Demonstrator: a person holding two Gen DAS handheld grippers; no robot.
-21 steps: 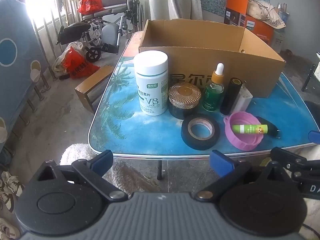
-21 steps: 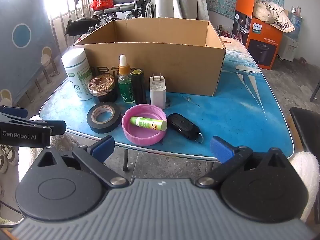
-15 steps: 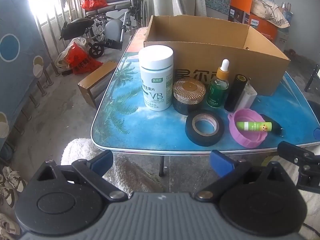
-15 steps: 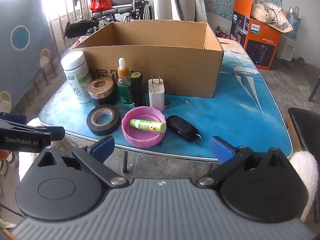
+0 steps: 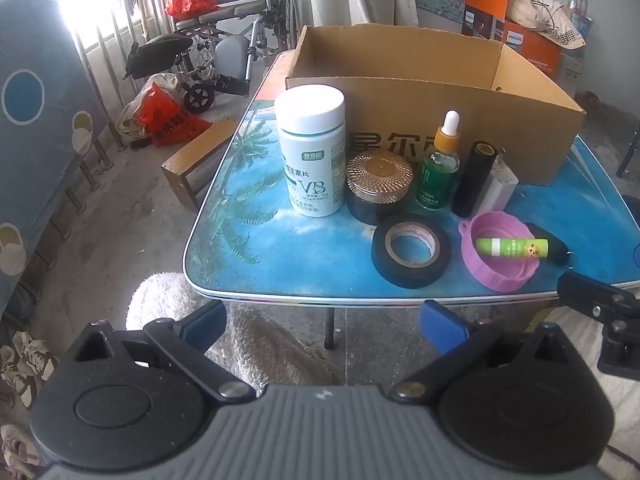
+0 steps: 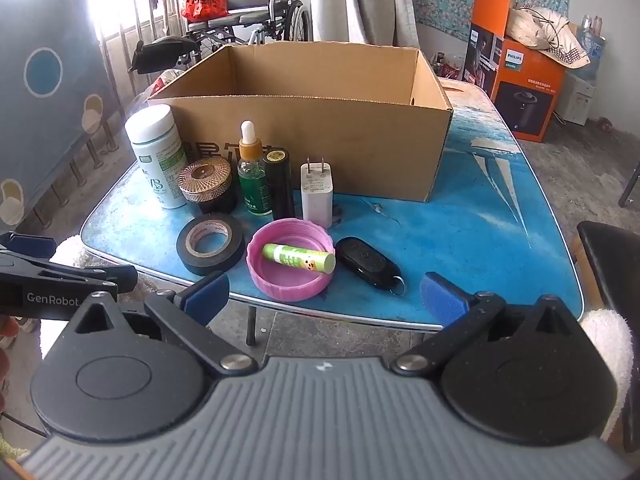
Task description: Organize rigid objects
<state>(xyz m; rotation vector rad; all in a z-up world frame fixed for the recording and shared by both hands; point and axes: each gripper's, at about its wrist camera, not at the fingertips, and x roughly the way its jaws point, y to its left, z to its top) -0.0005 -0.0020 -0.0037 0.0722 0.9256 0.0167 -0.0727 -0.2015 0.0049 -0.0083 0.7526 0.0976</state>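
Nothing is packed yet: both the left gripper [image 5: 324,320] and right gripper [image 6: 324,292] hang spread and empty off the near table edge, small items [image 6: 212,248] lined before the empty cardboard box [image 6: 320,136], so next comes reaching in for one

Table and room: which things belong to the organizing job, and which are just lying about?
Job: cardboard box, white bottle, gold-lidded jar, dropper bottle, tape roll, pink lid, key fob.
Lying about: wheelchair, orange carton.
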